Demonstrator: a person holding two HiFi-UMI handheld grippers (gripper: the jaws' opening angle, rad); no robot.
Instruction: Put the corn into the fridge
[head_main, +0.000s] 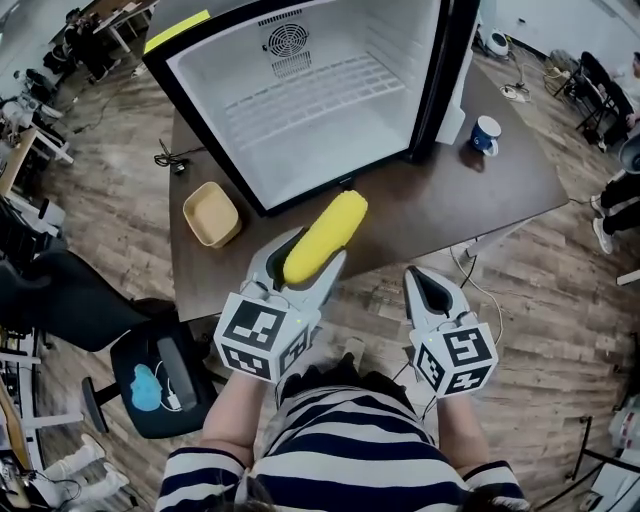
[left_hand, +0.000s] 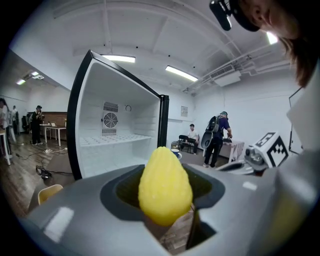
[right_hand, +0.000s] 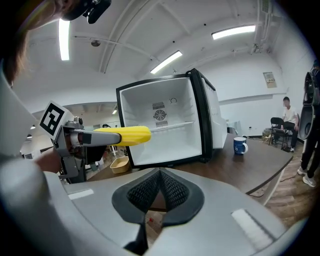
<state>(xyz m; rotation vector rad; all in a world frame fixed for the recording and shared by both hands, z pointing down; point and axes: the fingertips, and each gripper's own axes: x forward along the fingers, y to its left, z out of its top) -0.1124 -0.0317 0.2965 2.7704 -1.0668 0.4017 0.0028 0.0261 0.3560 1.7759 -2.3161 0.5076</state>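
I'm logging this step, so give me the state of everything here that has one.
fridge: open, nothing inside.
corn: gripped in the left tongs, outside the fridge, tip pointing toward it.
left tongs: shut on the corn.
right tongs: shut, empty.
mug: upright on the table.
bowl: upright on the table, empty.

Yellow corn (head_main: 326, 236) in left tongs (head_main: 316, 256), tip toward open white fridge (head_main: 310, 150)

1. The fridge (head_main: 400, 60) stands open toward the person, and the room under its wire shelf (head_main: 310, 95) is unobstructed.
2. On the desk (head_main: 450, 190), a yellow bowl (head_main: 211, 213) sits left of the opening and a blue mug (head_main: 486, 133) sits right of it.
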